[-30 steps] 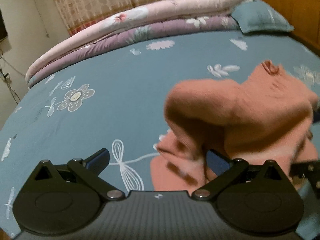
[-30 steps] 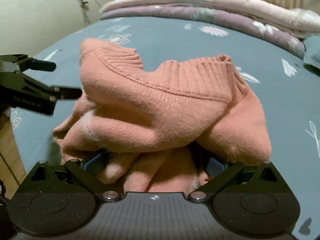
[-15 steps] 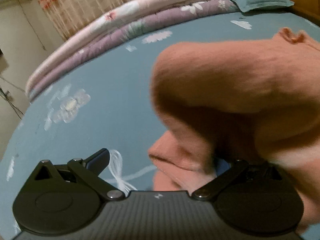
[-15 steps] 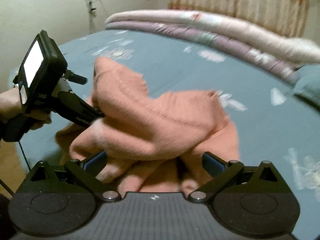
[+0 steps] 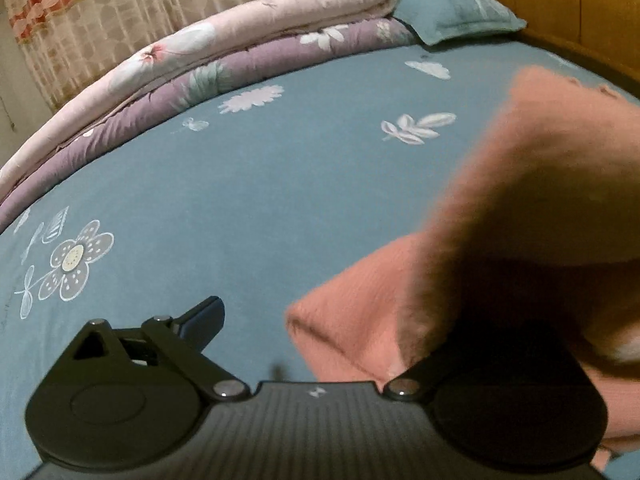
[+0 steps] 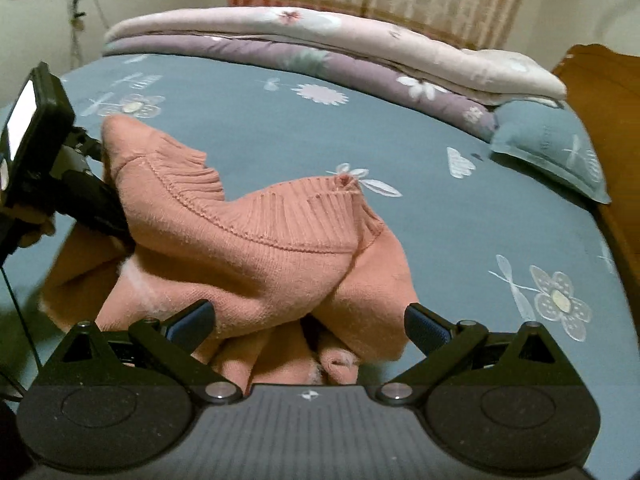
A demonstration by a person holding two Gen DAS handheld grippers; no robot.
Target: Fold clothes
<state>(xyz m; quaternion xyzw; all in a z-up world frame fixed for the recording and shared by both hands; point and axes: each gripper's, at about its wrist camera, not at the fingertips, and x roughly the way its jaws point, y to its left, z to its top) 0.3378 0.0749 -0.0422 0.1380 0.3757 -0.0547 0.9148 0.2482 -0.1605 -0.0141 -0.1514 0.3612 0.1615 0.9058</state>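
Observation:
A salmon-pink knit sweater (image 6: 260, 248) lies bunched on the blue floral bedsheet (image 6: 460, 216). In the right wrist view my right gripper (image 6: 308, 324) is open, its blue-padded fingers (image 6: 192, 320) apart on either side of a fold of the sweater, not clamping it. My left gripper (image 5: 320, 320) is open; its left finger (image 5: 204, 316) shows over the sheet, its right finger is hidden under a draped part of the sweater (image 5: 540, 208). The left gripper also shows at the left of the right wrist view (image 6: 96, 208), pushed against the sweater's side.
Folded quilts, pink over purple (image 6: 320, 44), lie along the far side of the bed. A blue pillow (image 6: 556, 148) sits at the right by the wooden headboard (image 6: 600, 92). Bare sheet (image 5: 200, 200) spreads left of the sweater. Curtains (image 5: 120, 12) hang behind.
The sweater's hump has shifted right and away in the left wrist view. The right gripper has drawn back and up, showing more of the bed. Both grippers stay open.

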